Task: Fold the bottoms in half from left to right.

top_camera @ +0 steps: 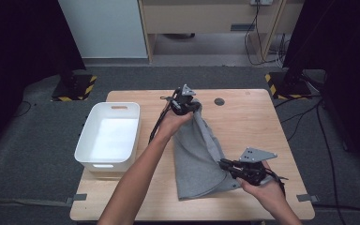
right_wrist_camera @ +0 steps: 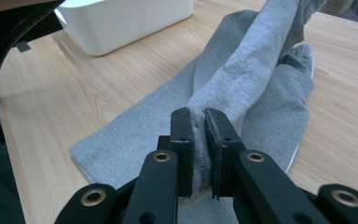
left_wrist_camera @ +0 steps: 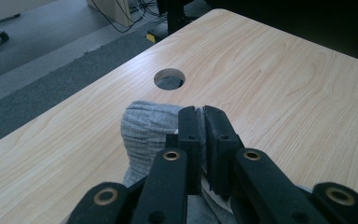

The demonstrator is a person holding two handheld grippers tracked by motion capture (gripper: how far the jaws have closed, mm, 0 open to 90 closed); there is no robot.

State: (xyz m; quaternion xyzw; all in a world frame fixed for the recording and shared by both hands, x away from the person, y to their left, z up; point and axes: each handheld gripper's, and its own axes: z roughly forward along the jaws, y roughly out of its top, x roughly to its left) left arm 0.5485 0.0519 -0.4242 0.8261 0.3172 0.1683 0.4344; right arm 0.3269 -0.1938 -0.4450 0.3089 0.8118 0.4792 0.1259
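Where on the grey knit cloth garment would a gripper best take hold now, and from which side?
The grey knit cloth garment is already pinched at two edges by the left gripper and right gripper. A fresh hold would probably suit the flat near-left corner, approached level from the table's front edge, where the fabric lies thin and free.

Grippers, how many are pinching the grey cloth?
2. The left gripper pinches the grey cloth at its far end, near the hole in the table. The right gripper pinches its near right edge. Both are shut on it.
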